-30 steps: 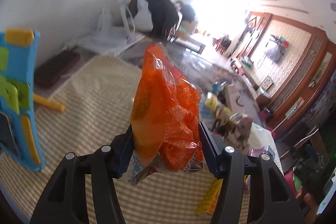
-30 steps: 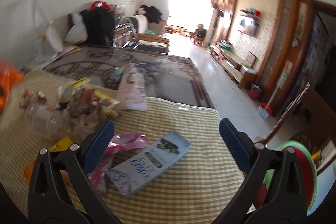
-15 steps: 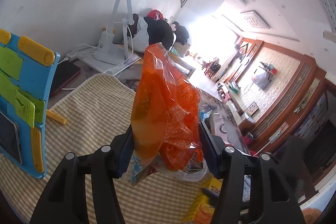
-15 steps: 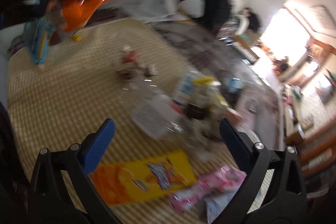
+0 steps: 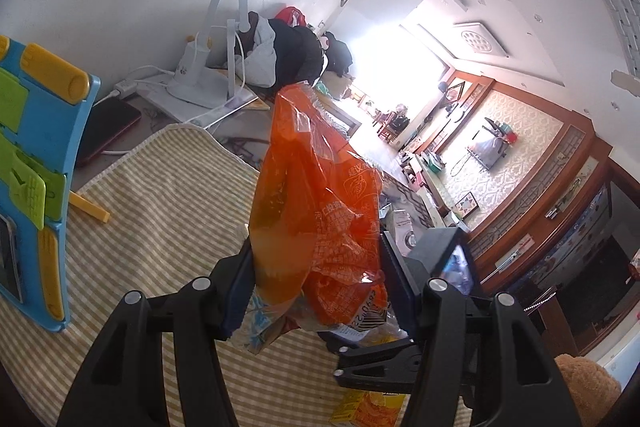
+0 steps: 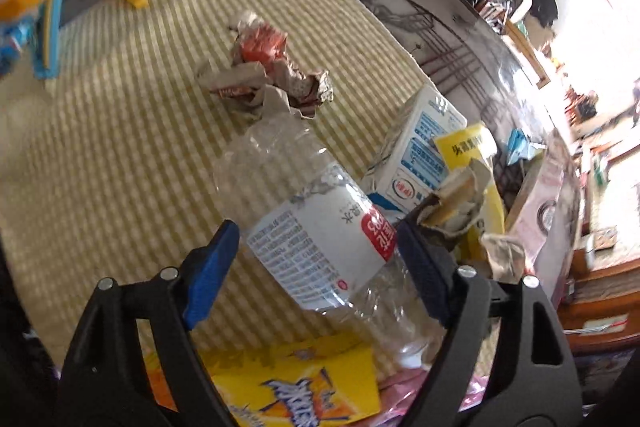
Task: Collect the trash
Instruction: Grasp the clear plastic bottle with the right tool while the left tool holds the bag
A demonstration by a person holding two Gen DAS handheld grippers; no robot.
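On the yellow-striped cloth point(image 6: 120, 155), a clear plastic bottle point(image 6: 316, 227) lies empty on its side between the blue pads of the right gripper point(image 6: 316, 267), whose jaws are closing without yet pressing it. It is crushed and see-through, with a white label bearing a red patch, and sits just beside a white-and-blue carton point(image 6: 420, 155), crumpled paper wrappers point(image 6: 268, 67) and a yellow snack packet point(image 6: 296, 387). The left gripper point(image 5: 316, 283) is clamped on an orange plastic bag point(image 5: 316, 203), crinkled and translucent, held upright above the cloth; its contents cannot be made out.
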